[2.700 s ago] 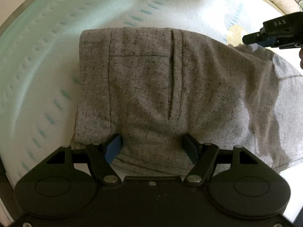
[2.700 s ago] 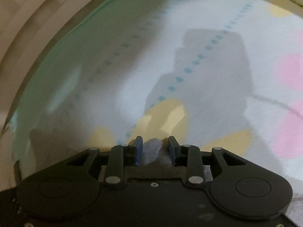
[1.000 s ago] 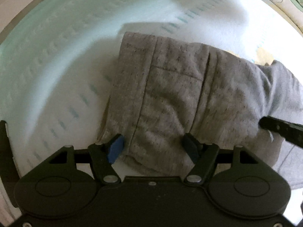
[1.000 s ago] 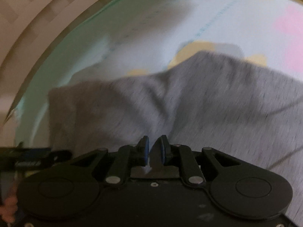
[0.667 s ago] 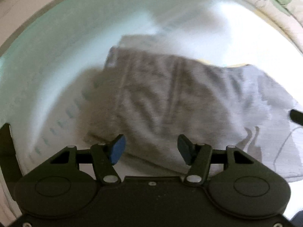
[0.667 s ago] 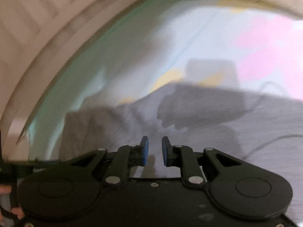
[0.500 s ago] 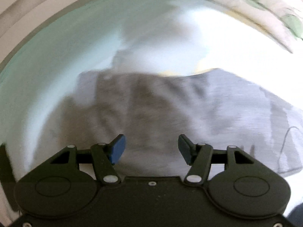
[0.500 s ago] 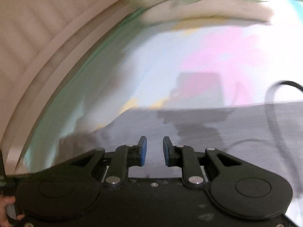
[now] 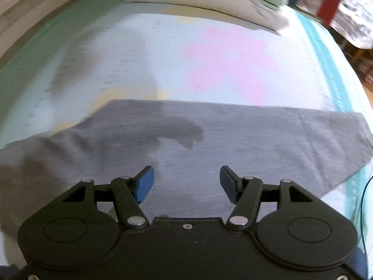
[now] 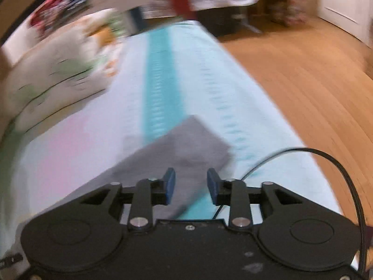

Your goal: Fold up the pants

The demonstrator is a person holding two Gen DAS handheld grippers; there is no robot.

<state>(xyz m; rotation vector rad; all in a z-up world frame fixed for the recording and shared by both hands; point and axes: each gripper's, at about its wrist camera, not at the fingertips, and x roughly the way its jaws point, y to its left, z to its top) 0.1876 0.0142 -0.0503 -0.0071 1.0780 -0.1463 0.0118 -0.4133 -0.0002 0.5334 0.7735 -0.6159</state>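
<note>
Now the grey woven pants (image 9: 233,135) lay stretched flat across the pastel bed sheet (image 9: 163,53). Both the left gripper (image 9: 185,182) and right gripper (image 10: 191,183) hovered above them, fingers open and empty. A careless grasp could bunch the cloth and leave wrinkles.

Left wrist view looks low across the flat grey fabric pants (image 9: 209,135); right wrist view faces their leg end (image 10: 186,144), shared.
</note>
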